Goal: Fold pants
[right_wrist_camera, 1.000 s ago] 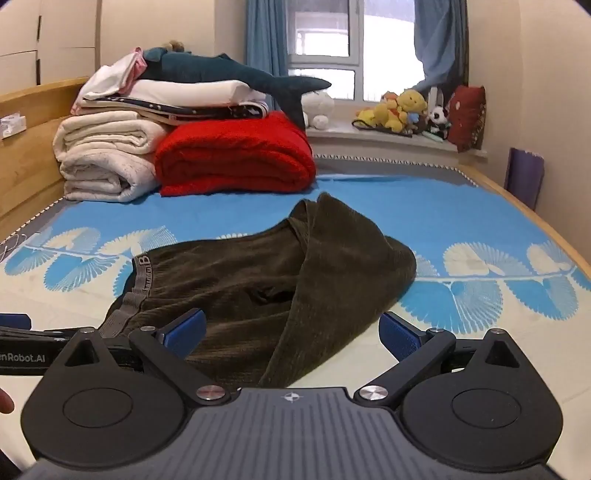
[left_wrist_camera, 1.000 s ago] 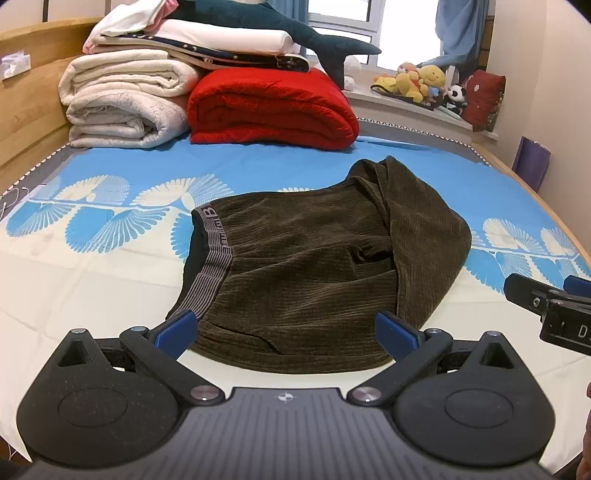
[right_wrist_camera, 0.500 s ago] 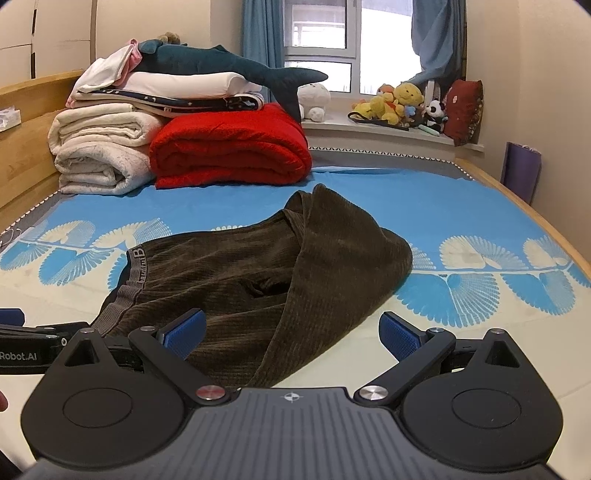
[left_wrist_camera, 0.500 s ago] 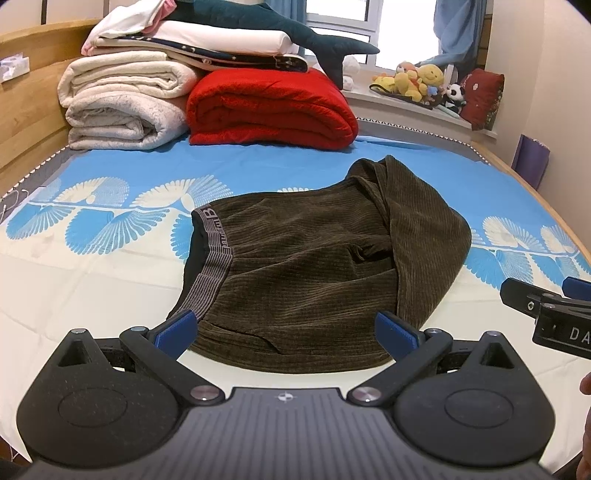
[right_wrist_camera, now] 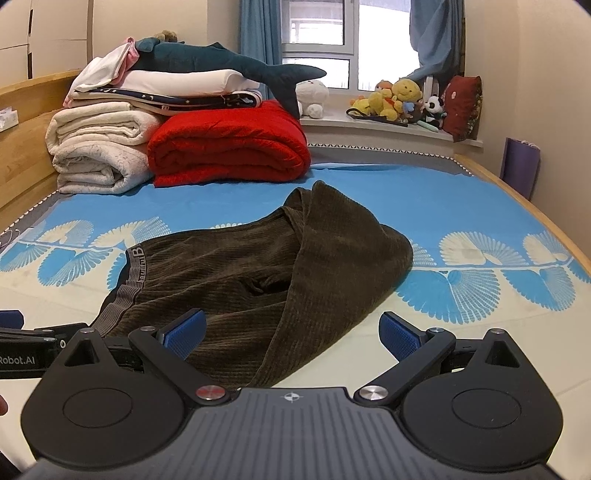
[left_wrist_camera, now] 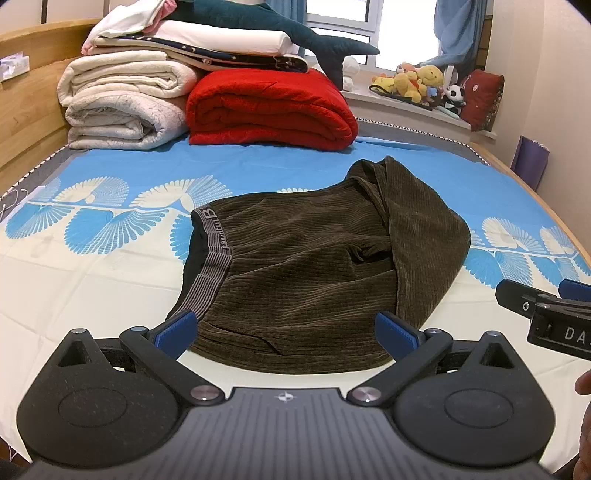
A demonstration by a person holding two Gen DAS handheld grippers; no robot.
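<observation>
The dark brown corduroy pants (left_wrist_camera: 306, 258) lie folded on the bed sheet (left_wrist_camera: 110, 280), grey waistband (left_wrist_camera: 212, 254) at the left, legs doubled over on the right. They also show in the right wrist view (right_wrist_camera: 258, 273). My left gripper (left_wrist_camera: 286, 328) is open and empty, just short of the pants' near edge. My right gripper (right_wrist_camera: 291, 334) is open and empty, above the pants' near right edge. The right gripper shows at the right edge of the left wrist view (left_wrist_camera: 546, 314).
A red folded blanket (left_wrist_camera: 269, 107) and white folded quilts (left_wrist_camera: 122, 103) are stacked at the far end with a plush shark (left_wrist_camera: 280, 26) on top. Soft toys (left_wrist_camera: 417, 81) sit on the windowsill. A wooden bed frame (left_wrist_camera: 26, 110) runs along the left.
Both grippers have drifted slightly; the right wrist view has risen a little. The pants have not moved.
</observation>
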